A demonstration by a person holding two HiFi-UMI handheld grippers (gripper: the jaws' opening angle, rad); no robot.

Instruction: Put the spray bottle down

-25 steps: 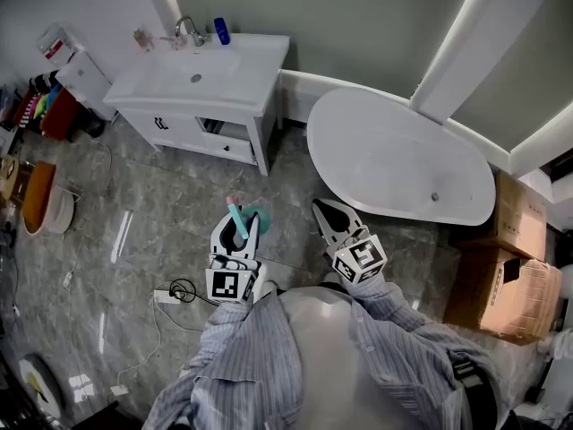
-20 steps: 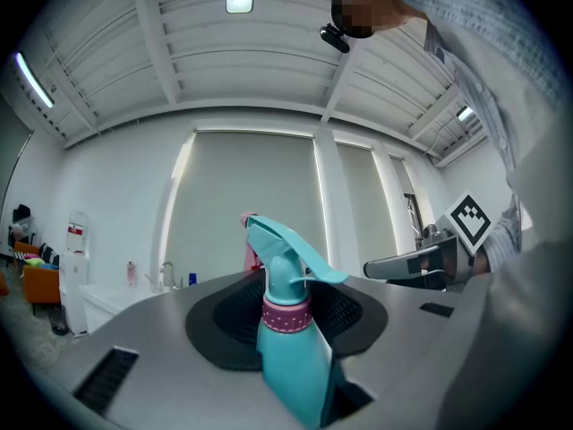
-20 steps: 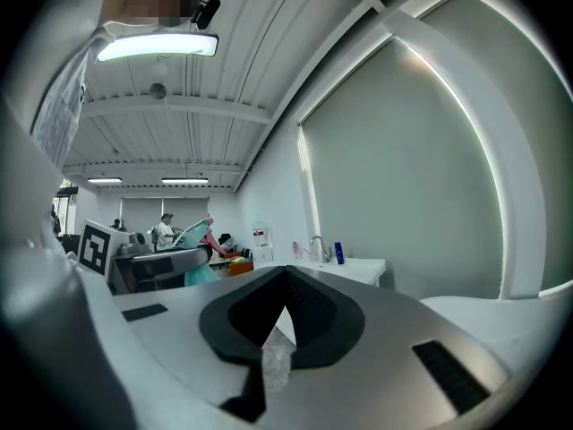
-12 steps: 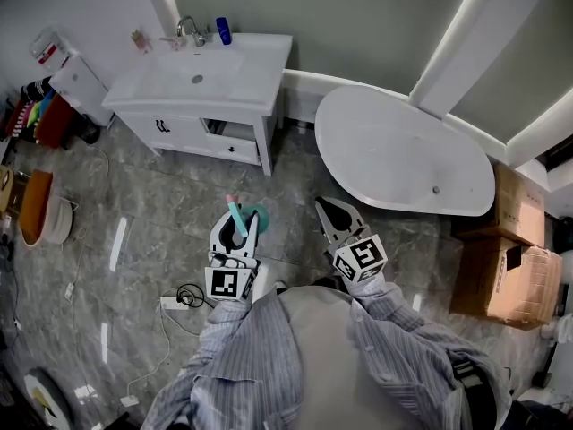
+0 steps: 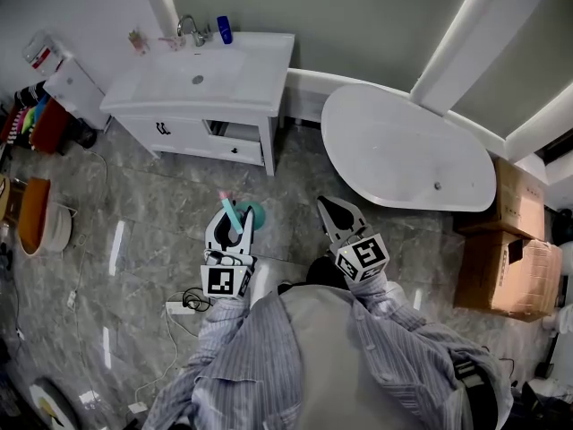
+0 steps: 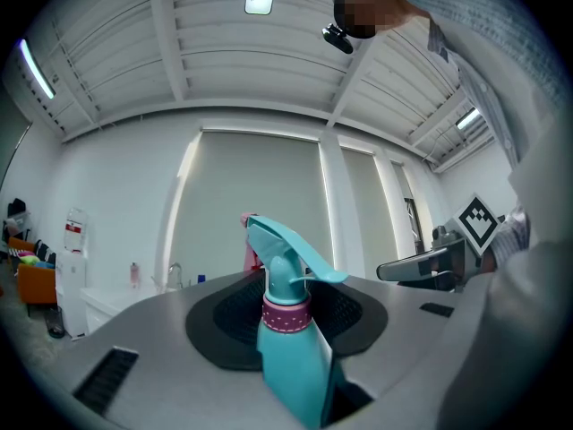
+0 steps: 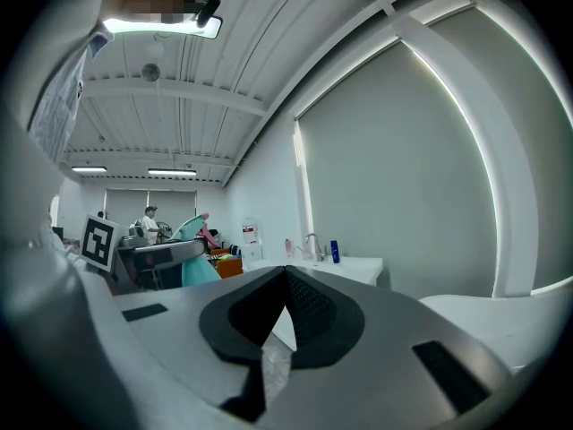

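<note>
Little has changed in the grip: my left tongs (image 5: 237,219) stay clamped on the teal spray bottle (image 6: 291,356), upright above the floor, and my right tongs (image 5: 328,209) are together, empty. The power strip (image 5: 182,308) has slid nearer my feet, so I judge I'm walking toward the vanity worktop (image 5: 260,61) with the set-down still ahead. The bathtub (image 5: 403,150) crowds the right.

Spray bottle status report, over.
Left gripper shut on spray bottle, held above the floor. Right gripper shut, empty. Bottle not yet set down; vanity ahead, bathtub to its right.
</note>
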